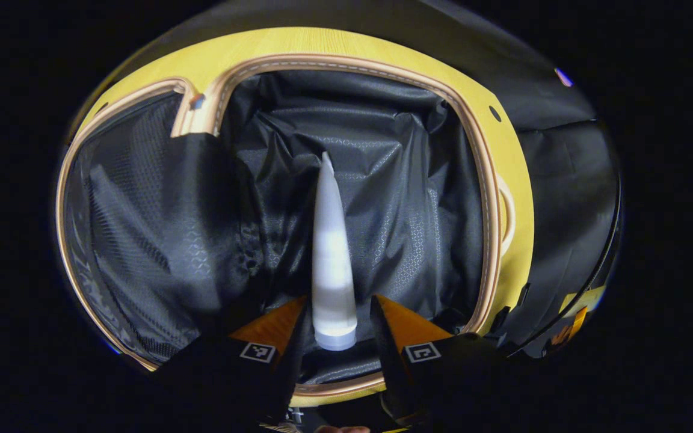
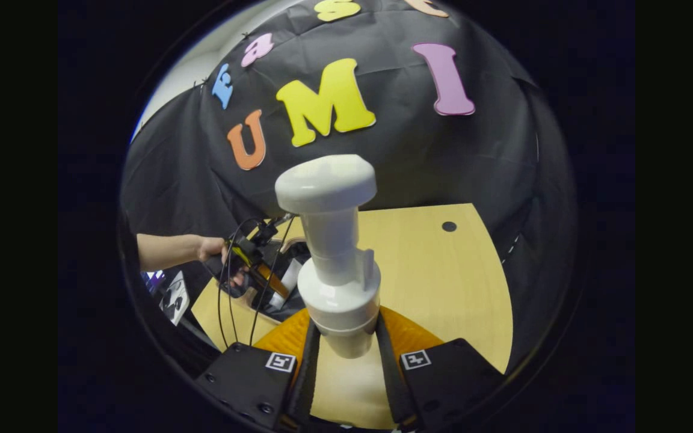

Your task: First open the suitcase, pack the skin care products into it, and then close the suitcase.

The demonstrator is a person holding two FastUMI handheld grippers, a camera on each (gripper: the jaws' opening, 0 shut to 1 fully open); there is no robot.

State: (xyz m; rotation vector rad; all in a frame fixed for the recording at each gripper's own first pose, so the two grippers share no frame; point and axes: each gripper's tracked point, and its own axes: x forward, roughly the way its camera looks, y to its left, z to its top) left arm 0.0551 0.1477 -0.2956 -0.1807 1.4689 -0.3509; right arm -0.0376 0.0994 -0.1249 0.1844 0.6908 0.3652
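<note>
- Here, my left gripper [image 1: 334, 337] hangs over the open suitcase [image 1: 491, 198], which lies on the table [image 2: 431, 264]; the dark lining fills most of my left gripper view.
- A white tube [image 1: 331, 264] stands between its fingers, cap end nearest me; the jaws are narrowed around it, but I cannot tell whether both press on it.
- My right gripper [image 2: 346, 346] is closed on a white pump bottle [image 2: 334, 240], held upright above the table, well apart from the case.
- I judge the tube should go lower before I let go, so it lands flat on the lining.
- I would keep the bottle level and wait until the left gripper is clear of the case.
</note>
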